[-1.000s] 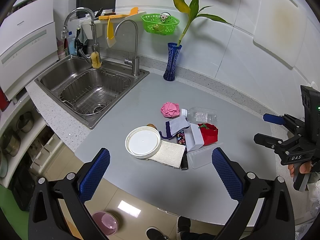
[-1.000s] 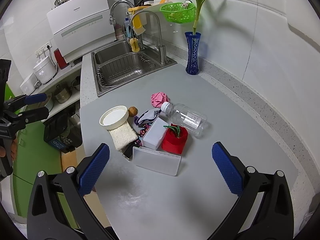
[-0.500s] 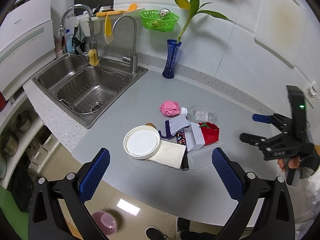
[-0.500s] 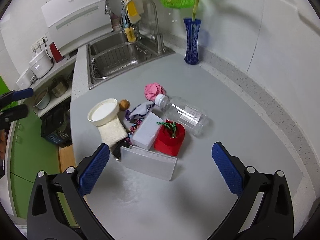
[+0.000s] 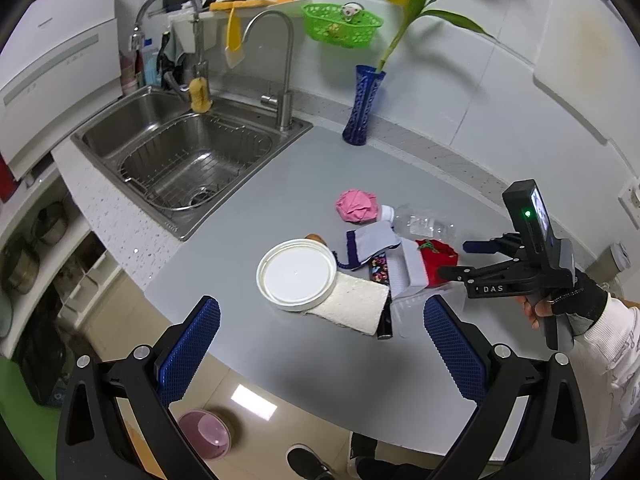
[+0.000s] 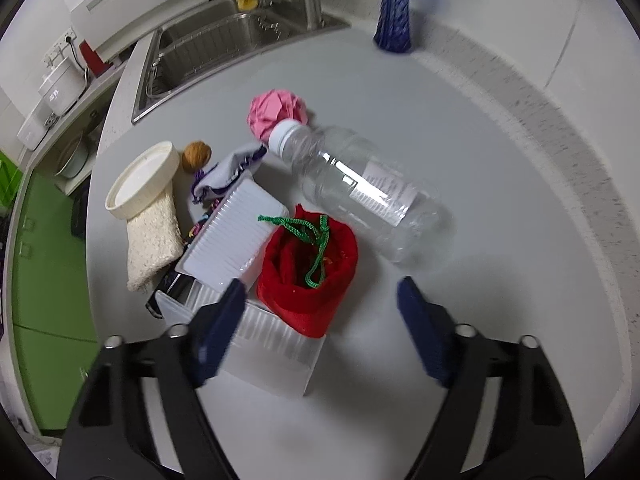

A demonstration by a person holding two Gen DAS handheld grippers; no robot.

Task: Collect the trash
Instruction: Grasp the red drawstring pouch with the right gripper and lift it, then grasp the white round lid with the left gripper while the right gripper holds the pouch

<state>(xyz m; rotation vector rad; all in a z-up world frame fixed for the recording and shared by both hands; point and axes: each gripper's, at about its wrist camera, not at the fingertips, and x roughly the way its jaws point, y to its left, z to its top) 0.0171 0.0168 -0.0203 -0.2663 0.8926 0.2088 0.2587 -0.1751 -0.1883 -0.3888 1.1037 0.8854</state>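
A pile of trash lies on the grey counter (image 5: pixel 312 184): a clear plastic bottle (image 6: pixel 360 188), a pink crumpled ball (image 6: pixel 276 110), a red drawstring pouch (image 6: pixel 310 264), a white ribbed box (image 6: pixel 234 240), a clear lid (image 6: pixel 272 344), a round white lid (image 5: pixel 297 274), a loofah pad (image 5: pixel 352 306) and a walnut (image 6: pixel 197 154). My right gripper (image 6: pixel 320 316) is open, low over the red pouch; it also shows in the left wrist view (image 5: pixel 456 258). My left gripper (image 5: pixel 320 344) is open and empty, back over the counter's front edge.
A steel sink (image 5: pixel 188 152) with two taps is at the back left. A blue vase (image 5: pixel 362 110) with a plant stands by the wall, and a green basket (image 5: pixel 342 26) hangs above. A pink bowl (image 5: pixel 204 434) sits on the floor below.
My right gripper has moved forward and down, from well back to just over the red pouch and clear lid. My left gripper has shifted only slightly.
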